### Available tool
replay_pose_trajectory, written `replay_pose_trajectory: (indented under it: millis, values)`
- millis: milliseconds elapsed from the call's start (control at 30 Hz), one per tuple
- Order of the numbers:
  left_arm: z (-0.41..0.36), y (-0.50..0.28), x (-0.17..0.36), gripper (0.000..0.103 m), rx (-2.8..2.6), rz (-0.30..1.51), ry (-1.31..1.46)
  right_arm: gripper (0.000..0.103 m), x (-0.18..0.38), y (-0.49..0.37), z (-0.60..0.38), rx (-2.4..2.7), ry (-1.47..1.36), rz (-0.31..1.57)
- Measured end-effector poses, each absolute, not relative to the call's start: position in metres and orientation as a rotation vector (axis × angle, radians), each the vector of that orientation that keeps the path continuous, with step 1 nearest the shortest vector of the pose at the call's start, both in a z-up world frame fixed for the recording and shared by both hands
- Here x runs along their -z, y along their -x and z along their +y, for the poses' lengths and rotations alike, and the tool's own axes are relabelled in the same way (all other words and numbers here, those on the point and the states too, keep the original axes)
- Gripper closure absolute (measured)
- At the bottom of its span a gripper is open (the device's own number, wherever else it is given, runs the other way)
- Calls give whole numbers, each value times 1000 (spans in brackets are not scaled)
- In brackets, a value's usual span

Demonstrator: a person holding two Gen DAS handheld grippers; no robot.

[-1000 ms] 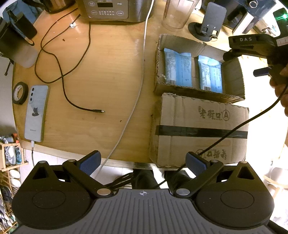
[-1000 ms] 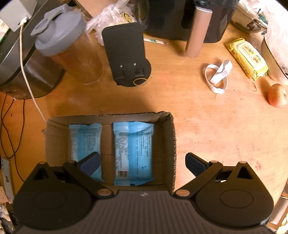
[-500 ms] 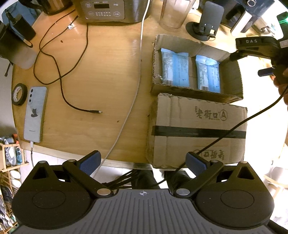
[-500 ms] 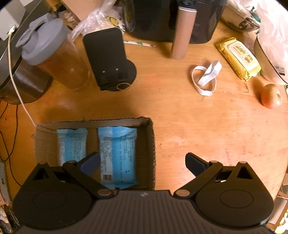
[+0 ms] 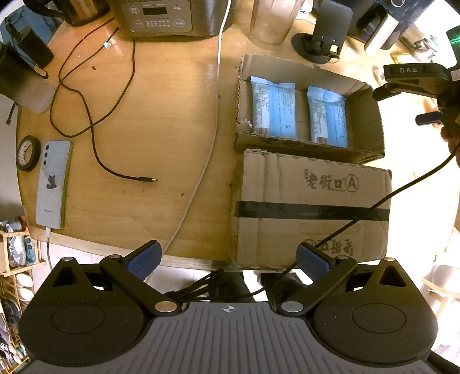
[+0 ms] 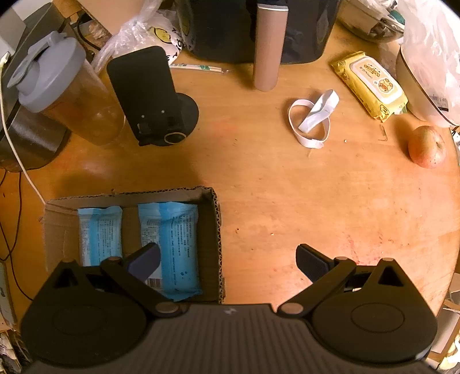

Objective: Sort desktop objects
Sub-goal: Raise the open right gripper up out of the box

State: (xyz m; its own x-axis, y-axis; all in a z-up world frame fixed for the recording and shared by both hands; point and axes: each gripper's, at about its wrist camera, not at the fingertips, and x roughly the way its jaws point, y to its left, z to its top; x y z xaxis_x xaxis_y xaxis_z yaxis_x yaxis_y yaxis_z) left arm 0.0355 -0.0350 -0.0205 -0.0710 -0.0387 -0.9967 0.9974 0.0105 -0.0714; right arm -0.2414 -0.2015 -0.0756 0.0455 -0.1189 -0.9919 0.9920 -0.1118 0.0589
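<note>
An open cardboard box (image 5: 368, 120) (image 6: 214, 230) on the round wooden table holds two blue packets (image 5: 273, 106) (image 6: 169, 244), side by side. Its flap (image 5: 313, 207) hangs over the near table edge. My left gripper (image 5: 228, 260) hovers open and empty above that edge. My right gripper (image 6: 227, 260) is open and empty over the box's right wall; in the left wrist view it shows at the far right (image 5: 414, 83). A white elastic band (image 6: 312, 118), a yellow wipes pack (image 6: 371, 85) and an apple (image 6: 427, 146) lie beyond it. A phone (image 5: 53, 184) lies far left.
A tape roll (image 5: 27, 152), a black cable (image 5: 95, 126) and a white cable (image 5: 212, 120) lie on the left half. A cooker (image 5: 164, 17), a lidded shaker cup (image 6: 66, 92), a black phone stand (image 6: 155, 100), a metal cylinder (image 6: 267, 46) and bags line the back.
My right gripper has moved right and forward, so the box has slid to the lower left of its view and more of the right tabletop shows. The left gripper has shifted slightly.
</note>
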Motion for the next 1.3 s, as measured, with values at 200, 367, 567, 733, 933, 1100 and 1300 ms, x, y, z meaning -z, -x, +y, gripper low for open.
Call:
replay_pose_trajectory:
  millis: [200, 367, 567, 733, 933, 1100, 1300]
  values:
    - [-36, -33, 22, 0, 1272, 1241, -1143, 0, 76, 243, -200, 1303, -1232, 1030]
    - [-37, -32, 23, 0, 1273, 1245, -1149, 0, 77, 244, -201, 1300, -1236, 1027]
    - [-39, -30, 24, 0, 1275, 1245, -1155, 0, 77, 245, -201, 1299, -1237, 1025]
    - [-42, -27, 25, 0, 1282, 1239, -1158, 0, 76, 246, -200, 1299, -1239, 1021]
    - [-50, -28, 26, 0, 1287, 1229, -1155, 0, 76, 246, -200, 1294, -1239, 1021]
    - [-59, -28, 24, 0, 1294, 1213, -1152, 0, 76, 247, -199, 1294, -1241, 1020]
    - [-69, -26, 23, 0, 1306, 1192, -1154, 0, 75, 247, -199, 1295, -1242, 1019]
